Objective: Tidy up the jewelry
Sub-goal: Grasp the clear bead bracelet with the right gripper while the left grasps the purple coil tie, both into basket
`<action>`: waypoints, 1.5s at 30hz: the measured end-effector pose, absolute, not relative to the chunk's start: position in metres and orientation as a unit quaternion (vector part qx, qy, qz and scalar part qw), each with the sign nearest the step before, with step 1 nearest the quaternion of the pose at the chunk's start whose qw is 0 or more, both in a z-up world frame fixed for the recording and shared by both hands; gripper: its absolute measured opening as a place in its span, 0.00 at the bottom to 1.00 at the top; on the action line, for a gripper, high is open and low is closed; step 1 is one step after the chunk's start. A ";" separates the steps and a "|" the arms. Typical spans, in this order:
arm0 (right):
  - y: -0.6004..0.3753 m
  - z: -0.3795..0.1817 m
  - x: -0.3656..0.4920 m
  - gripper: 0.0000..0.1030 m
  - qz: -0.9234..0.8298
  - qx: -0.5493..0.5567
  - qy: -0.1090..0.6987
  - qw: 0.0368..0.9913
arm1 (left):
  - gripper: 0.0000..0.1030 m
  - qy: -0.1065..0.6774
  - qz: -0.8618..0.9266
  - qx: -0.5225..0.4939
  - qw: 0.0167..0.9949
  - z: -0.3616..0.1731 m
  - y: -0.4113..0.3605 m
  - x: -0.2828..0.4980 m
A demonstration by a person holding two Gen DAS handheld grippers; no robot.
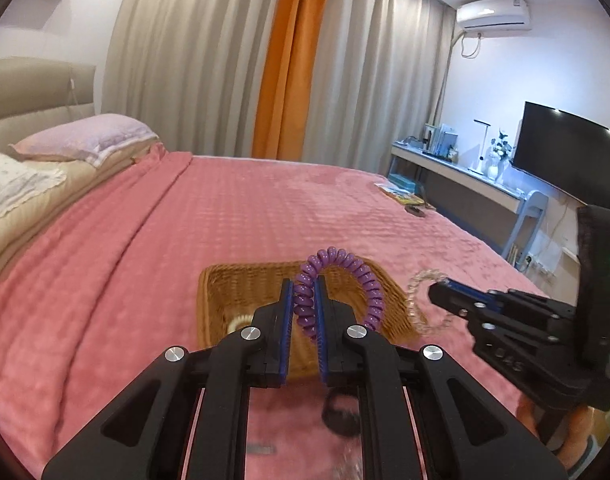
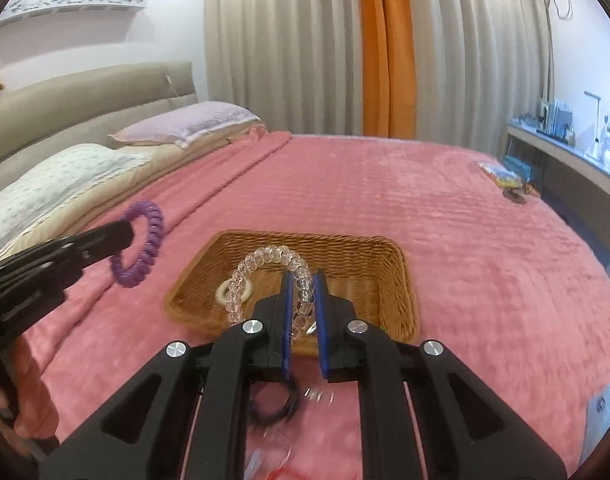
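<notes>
Pink bed cover (image 2: 445,220) fills both views, and low in the middle the left gripper (image 1: 305,300) squeezes a purple coil band (image 1: 341,280) while the right gripper (image 2: 304,300) squeezes a clear bead bracelet (image 2: 265,264), both held above the woven basket (image 2: 401,280) just behind, so I think dropping them in comes next.

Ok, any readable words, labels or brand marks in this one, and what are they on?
Nothing reads cleanly.
Raised lettering on the body of the right claw: blurred, unreadable.
Sticker on the air conditioner: too small to read.
Cover of the book: too small to read.
</notes>
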State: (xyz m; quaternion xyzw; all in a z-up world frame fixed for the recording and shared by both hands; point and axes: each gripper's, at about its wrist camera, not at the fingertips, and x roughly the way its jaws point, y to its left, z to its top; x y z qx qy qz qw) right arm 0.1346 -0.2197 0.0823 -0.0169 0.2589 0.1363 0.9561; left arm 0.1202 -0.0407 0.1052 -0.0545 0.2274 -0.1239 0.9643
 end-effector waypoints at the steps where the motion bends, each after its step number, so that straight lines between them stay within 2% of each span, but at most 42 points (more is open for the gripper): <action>1: -0.220 0.079 0.147 0.08 0.135 -0.013 0.266 0.954 | 0.08 0.233 -0.122 -0.058 0.963 0.101 -0.042 0.135; 8: -0.233 0.034 0.246 0.08 0.134 0.049 0.337 0.931 | 0.08 0.275 -0.115 -0.077 0.952 0.054 -0.044 0.205; 18: -0.226 -0.011 0.276 0.08 0.129 0.029 0.387 0.913 | 0.08 0.327 -0.109 -0.051 0.937 0.002 -0.053 0.237; 24: -0.225 -0.015 0.273 0.11 0.134 0.030 0.393 0.909 | 0.13 0.334 -0.107 -0.053 0.935 -0.001 -0.052 0.238; 26: -0.229 -0.014 0.271 0.27 0.135 0.040 0.390 0.910 | 0.23 0.328 -0.105 -0.057 0.937 0.002 -0.049 0.234; 27: -0.233 -0.013 0.271 0.30 0.135 0.043 0.387 0.911 | 0.24 0.324 -0.105 -0.060 0.938 0.003 -0.048 0.232; 35: -0.240 0.004 0.250 0.31 0.134 0.051 0.348 0.926 | 0.33 0.291 -0.105 -0.083 0.947 0.019 -0.035 0.204; 45: -0.236 0.025 0.171 0.31 0.131 0.032 0.298 0.945 | 0.34 0.268 -0.098 -0.100 0.953 0.026 -0.019 0.129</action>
